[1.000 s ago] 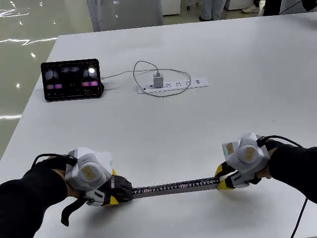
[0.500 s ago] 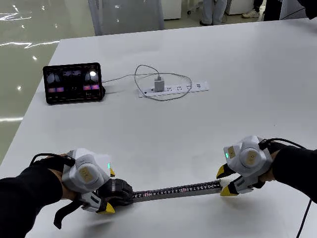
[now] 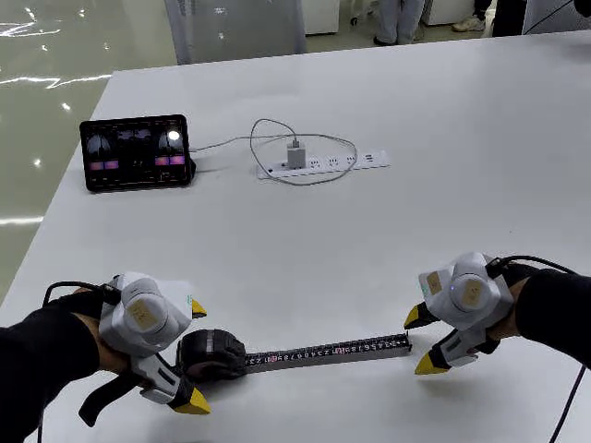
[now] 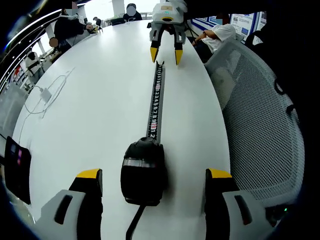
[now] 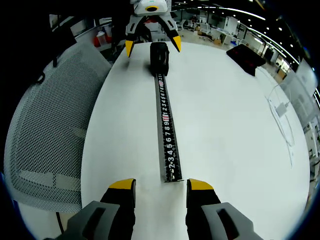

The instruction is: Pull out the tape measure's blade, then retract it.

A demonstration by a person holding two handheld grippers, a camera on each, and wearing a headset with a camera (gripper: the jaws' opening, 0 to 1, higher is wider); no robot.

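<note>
A black tape measure case (image 3: 211, 354) lies on the white table (image 3: 369, 231), with its blade (image 3: 328, 351) drawn out flat to the right. My left gripper (image 3: 195, 355) is open, its yellow-tipped jaws standing wide on either side of the case (image 4: 144, 170) without touching it. In the left gripper view the blade (image 4: 156, 100) runs away toward the right gripper (image 4: 165, 52). My right gripper (image 3: 421, 341) is open too. The blade's end hook (image 5: 171, 175) rests on the table just ahead of its jaws (image 5: 161, 185). Far along the blade (image 5: 164, 120) sit the case (image 5: 160, 56) and the left gripper (image 5: 152, 46).
A tablet (image 3: 137, 151) with a lit screen stands at the back left. A white power strip (image 3: 323, 162) with a charger and looped cable lies behind the middle. A mesh chair (image 4: 260, 100) stands off the table's near edge.
Both grippers have opened. The left let go of the case and the right let go of the blade's end and drew back slightly. The blade stays pulled out on the table.
</note>
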